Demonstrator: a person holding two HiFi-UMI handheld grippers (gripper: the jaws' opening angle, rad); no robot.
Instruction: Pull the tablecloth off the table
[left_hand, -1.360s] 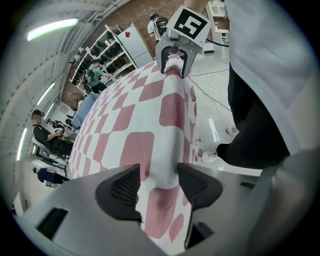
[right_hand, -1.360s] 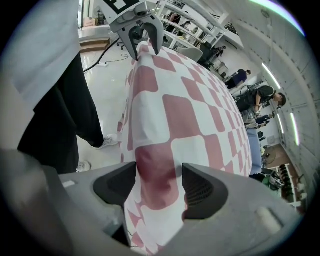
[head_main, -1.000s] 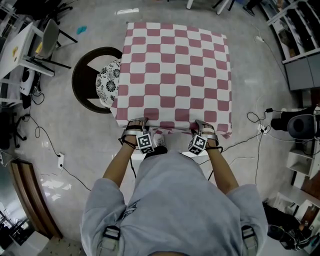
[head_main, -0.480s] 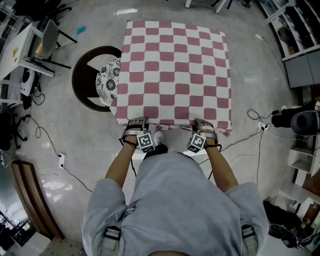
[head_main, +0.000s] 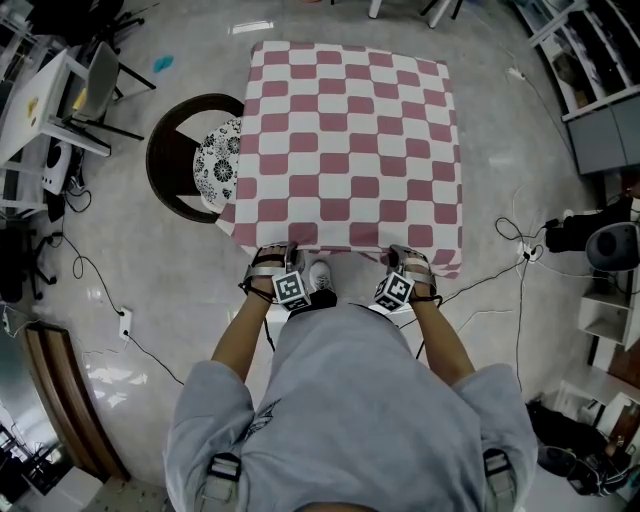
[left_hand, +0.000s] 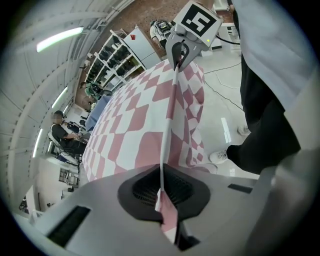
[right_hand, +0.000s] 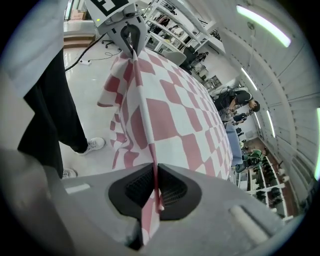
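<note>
A red-and-white checked tablecloth (head_main: 350, 140) covers the square table and hangs over its near edge. My left gripper (head_main: 274, 252) is shut on the near hem at the left, and the cloth edge (left_hand: 167, 125) runs pinched between its pads. At the right of the hem my right gripper (head_main: 408, 256) has jaws closing onto the cloth (right_hand: 145, 110), whose edge is pressed between the pads. Each gripper view shows the other gripper clamping the same hem: the right gripper (left_hand: 179, 54) and the left gripper (right_hand: 132, 39). The hem stretches taut between them.
A round dark chair (head_main: 172, 160) with a patterned cushion stands at the table's left. Cables (head_main: 505, 270) trail on the floor at the right and left. Shelving (head_main: 590, 90) lines the right side. The person's shoe (head_main: 318, 274) is under the near edge.
Both grippers' jaws have gone from wide open to closed on the near hem of the tablecloth. The hands stay at the table's near edge.
</note>
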